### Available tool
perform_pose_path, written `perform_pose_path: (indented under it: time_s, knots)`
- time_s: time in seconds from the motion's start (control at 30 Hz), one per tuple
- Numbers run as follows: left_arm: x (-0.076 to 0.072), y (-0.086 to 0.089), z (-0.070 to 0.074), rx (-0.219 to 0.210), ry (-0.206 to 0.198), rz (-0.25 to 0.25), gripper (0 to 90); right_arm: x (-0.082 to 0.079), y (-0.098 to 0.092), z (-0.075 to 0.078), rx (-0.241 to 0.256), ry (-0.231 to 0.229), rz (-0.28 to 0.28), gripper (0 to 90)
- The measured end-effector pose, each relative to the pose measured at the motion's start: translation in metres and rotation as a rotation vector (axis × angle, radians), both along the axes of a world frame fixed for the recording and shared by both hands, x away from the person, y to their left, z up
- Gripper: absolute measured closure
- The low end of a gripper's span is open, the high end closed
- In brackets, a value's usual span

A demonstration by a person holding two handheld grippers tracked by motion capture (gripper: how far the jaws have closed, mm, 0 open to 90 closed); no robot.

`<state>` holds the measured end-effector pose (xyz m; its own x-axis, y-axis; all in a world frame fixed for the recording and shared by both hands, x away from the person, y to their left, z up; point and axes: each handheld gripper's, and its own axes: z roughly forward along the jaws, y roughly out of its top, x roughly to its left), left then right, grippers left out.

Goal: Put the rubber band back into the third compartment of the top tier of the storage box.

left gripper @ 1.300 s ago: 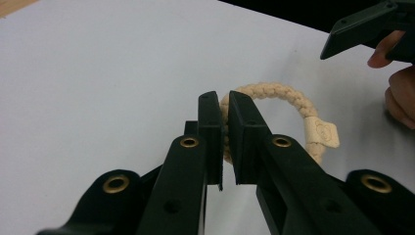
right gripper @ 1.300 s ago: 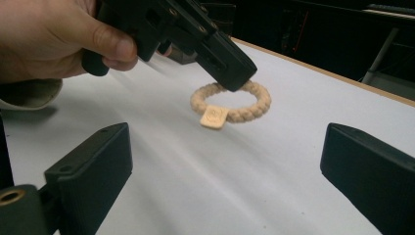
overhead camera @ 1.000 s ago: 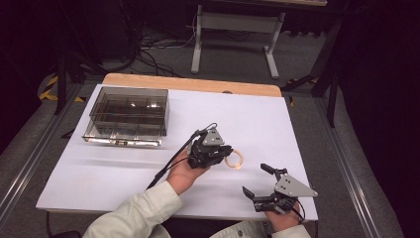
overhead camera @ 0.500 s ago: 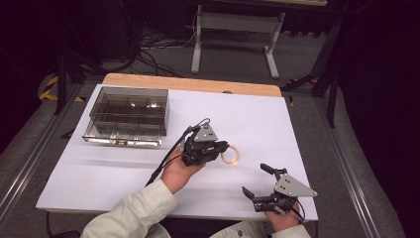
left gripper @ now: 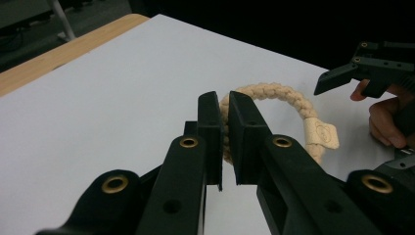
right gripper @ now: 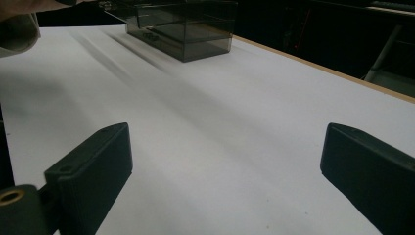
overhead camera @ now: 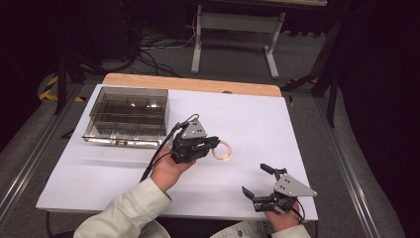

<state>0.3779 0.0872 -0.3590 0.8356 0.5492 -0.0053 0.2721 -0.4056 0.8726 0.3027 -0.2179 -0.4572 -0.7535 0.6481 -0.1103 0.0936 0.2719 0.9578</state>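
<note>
Box: a smoke-tinted clear box (overhead camera: pixel 128 115) with compartments stands on the left part of the table (overhead camera: pixel 257 119), at about 10 o'clock from the left gripper and well apart from it; the right gripper view shows it (right gripper: pixel 183 24) far across the white top.

Left gripper: the left gripper (overhead camera: pixel 212 144) sits near the table's middle, held from below by the person's left hand (overhead camera: pixel 168 171), its jaws pointing toward 3 o'clock. In the left gripper view its own point (left gripper: pixel 225 128) lies on the ring's near side.

Left jaws: drawn nearly together and clamped on the rope ring, one jaw inside the loop and one outside, with the braid pinched in the narrow gap.

Ring: a cream braided rope ring (overhead camera: pixel 221 150) is at the tips of the left gripper, at its 3 o'clock, on the white top right of centre. In the left gripper view the loop (left gripper: pixel 279 95) arcs away beyond the jaws and carries a pale tag (left gripper: pixel 321 134) on its right side. Whether the ring rests flat or is lifted slightly cannot be told.

Right gripper: the right gripper (overhead camera: pixel 256 181) is at the table's near right edge, at about 4 o'clock from the ring and well apart from it, held by the right hand (overhead camera: pixel 280 220).

Right jaws: spread wide, with bare white table between them in the right gripper view (right gripper: pixel 225 166); nothing is held.
</note>
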Motion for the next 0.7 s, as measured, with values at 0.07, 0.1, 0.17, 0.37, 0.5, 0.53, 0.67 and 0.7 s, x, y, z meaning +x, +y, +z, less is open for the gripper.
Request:
perform_pose_path:
  time_s: [0.07,0.1,0.17,0.37,0.5,0.53,0.67,0.7]
  knots:
    - [-0.001,0.003,0.002,0.002,-0.004,0.002,84.4,0.000,0.000,0.000,0.000,-0.001,0.001,5.5]
    - [-0.002,0.005,0.003,0.006,-0.006,0.004,84.4,0.000,0.000,0.000,0.000,0.000,0.001,5.5]
    - [-0.003,0.008,0.005,0.007,-0.011,0.006,84.4,0.000,0.000,0.000,0.002,-0.001,0.002,5.5]
    - [-0.006,0.020,0.011,0.014,-0.022,0.021,84.3,0.000,0.000,0.000,0.001,-0.001,0.004,5.5]
    - [-0.006,0.032,0.014,0.018,-0.026,0.041,84.3,0.000,0.000,0.000,0.002,-0.001,0.005,5.5]
    - [-0.006,0.035,0.015,0.019,-0.030,0.043,84.3,0.000,0.000,0.000,0.003,-0.001,0.004,5.5]
    - [-0.004,0.052,0.021,-0.002,-0.036,0.075,84.3,0.000,0.000,0.001,0.001,-0.009,0.007,5.5]
    - [-0.004,0.055,0.022,-0.013,-0.028,0.078,84.3,0.000,0.000,0.001,0.001,-0.009,0.007,5.5]
